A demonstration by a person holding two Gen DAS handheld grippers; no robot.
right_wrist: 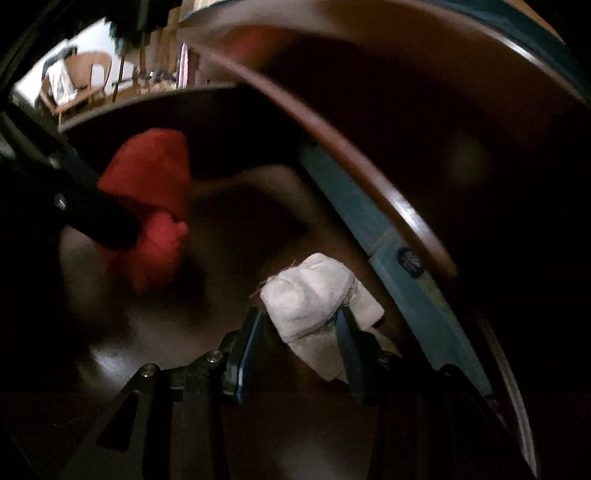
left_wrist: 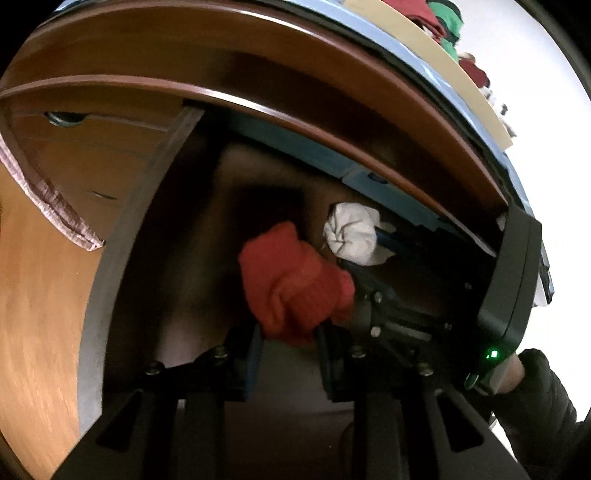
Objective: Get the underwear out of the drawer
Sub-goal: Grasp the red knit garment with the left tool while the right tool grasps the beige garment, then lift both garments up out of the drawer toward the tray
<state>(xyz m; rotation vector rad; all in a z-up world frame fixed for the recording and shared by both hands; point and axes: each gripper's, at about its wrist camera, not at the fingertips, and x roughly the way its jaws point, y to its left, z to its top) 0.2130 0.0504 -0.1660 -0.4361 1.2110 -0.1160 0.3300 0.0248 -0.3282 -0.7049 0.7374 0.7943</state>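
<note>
Left wrist view takes in the most: the brown wooden drawer (left_wrist: 155, 206) opening ahead of the left tool (left_wrist: 290, 341), its curved glossy front rail arching above, a pale wood floor (left_wrist: 40, 295) off to the tool's left, and a stack of red and green folded cloth (left_wrist: 441, 22) on a surface far above; none of that shows in the right wrist view, which instead catches a bright room with a wicker chair (right_wrist: 79, 86) far up to its left; the left tool is pinching the red underwear (left_wrist: 291, 284), a bunched, ribbed knit bundle, between blue pads; the right tool (right_wrist: 301, 325) is pinching the white underwear (right_wrist: 317, 291), a crumpled, soft, waffle-textured wad, held just above the dark drawer floor; a blue strip (right_wrist: 373, 221) with a round emblem runs along the drawer's rail to the right of the right tool; the right view is blurred, so the red bundle (right_wrist: 151, 206) there is only a smear.
</note>
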